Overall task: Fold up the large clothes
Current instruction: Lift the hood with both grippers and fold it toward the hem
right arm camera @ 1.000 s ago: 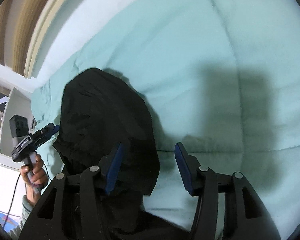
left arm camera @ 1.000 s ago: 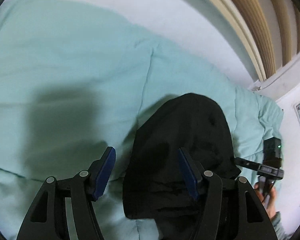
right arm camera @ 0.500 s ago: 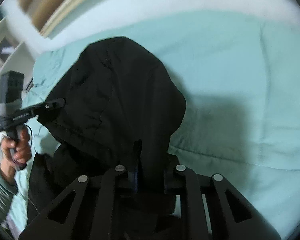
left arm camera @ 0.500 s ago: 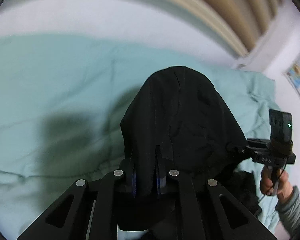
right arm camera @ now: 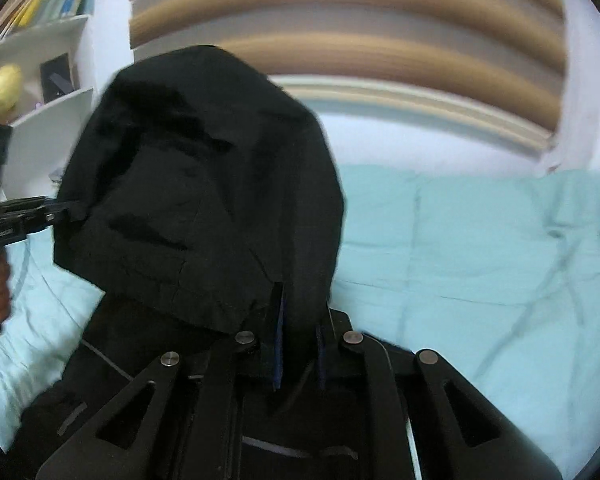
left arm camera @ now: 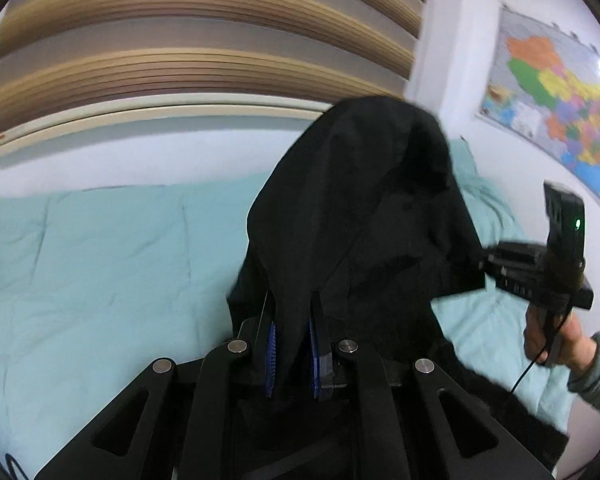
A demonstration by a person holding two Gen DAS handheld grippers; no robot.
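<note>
Over the teal comforter [left arm camera: 100, 264], both grippers — left [left arm camera: 292, 354], right [right arm camera: 298, 356] — are clamped on the black hooded jacket [left arm camera: 364, 216] — soft, floppy, best pinched at the hems.

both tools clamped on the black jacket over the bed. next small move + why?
Probably spread the two tools apart to pull it flat. The left tool and right tool each pinch the jacket, which hangs bunched and hood-like above the quilt.
</note>
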